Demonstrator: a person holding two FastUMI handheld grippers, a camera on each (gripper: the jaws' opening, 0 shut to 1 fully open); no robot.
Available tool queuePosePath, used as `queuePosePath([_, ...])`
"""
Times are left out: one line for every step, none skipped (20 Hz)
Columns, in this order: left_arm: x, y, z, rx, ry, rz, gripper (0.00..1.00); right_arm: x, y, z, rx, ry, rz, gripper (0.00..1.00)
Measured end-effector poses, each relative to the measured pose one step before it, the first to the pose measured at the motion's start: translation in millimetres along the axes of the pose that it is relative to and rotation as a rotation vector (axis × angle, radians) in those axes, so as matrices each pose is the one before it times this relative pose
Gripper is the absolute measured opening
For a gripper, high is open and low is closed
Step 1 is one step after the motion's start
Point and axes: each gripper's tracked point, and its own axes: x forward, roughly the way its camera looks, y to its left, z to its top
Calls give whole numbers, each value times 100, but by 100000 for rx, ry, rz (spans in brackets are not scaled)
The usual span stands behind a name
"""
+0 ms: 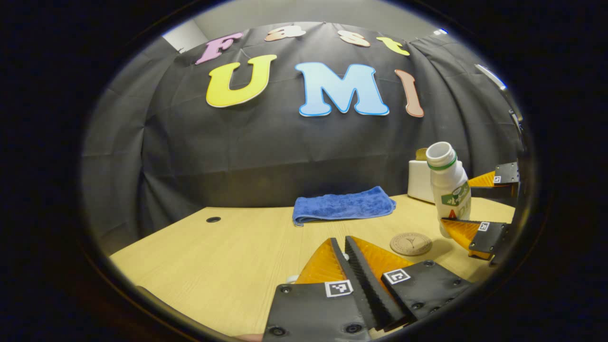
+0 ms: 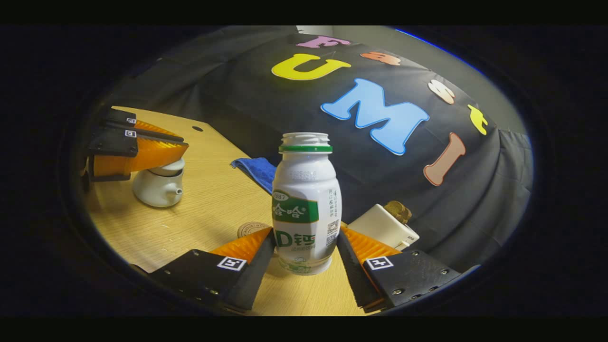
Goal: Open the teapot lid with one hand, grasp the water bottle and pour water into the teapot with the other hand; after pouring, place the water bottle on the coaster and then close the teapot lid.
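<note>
A white water bottle [image 2: 305,199] with a green label and an uncapped neck stands between my right gripper's [image 2: 305,237] fingers, which press on its lower sides. In the left gripper view the water bottle [image 1: 446,185] leans slightly, held by the right gripper [image 1: 463,202] at the far right. A white teapot [image 2: 159,190] sits on the table at the left of the right gripper view. My left gripper [image 2: 184,143] rests over its lid [image 2: 172,166]. In the left gripper view my left gripper [image 1: 346,242] is nearly shut, with a white bit of the lid between the fingers. A round coaster [image 1: 411,243] lies beside the bottle.
A folded blue towel [image 1: 343,205] lies at the back of the wooden table [image 1: 213,266]. A white box [image 1: 419,183] with a brown thing on top stands behind the bottle. A small dark hole [image 1: 213,219] sits near the table's back left.
</note>
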Motion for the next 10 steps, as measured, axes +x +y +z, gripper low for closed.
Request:
queuePosePath([52, -20, 19, 364, -29, 274, 11, 27, -127, -54, 70, -3, -188, 75])
queuePosePath([129, -30, -89, -369, 43, 198, 11, -25, -31, -72, 88, -34, 22, 77])
queuePosePath([83, -49, -63, -448, 252, -1, 11, -2, -74, -58, 282, -109, 89, 77])
queuePosePath([25, 27, -87, -385, 91, 78, 11, 36, 13, -32, 347, -183, 135, 77])
queuePosePath([-43, 7, -27, -129, 114, 147, 12, -5, -9, 60, 72, -189, 70, 77])
queuePosePath([11, -63, -41, -52, 30, 100, 12, 18, 41, 99, -206, -132, 5, 77])
queuePosePath([41, -63, -14, 51, -22, 196, 12, -10, 5, 72, -151, -193, 139, 76])
queuePosePath([-79, 27, 15, 93, -83, 287, 14, 35, -55, -20, -37, -146, -53, 77])
queuePosePath([66, -50, 26, -99, -96, 440, 13, -82, -10, 87, 136, -302, 23, 77])
queuePosePath([18, -14, -57, 419, -24, 183, 12, 11, 21, 62, 212, -199, -108, 77])
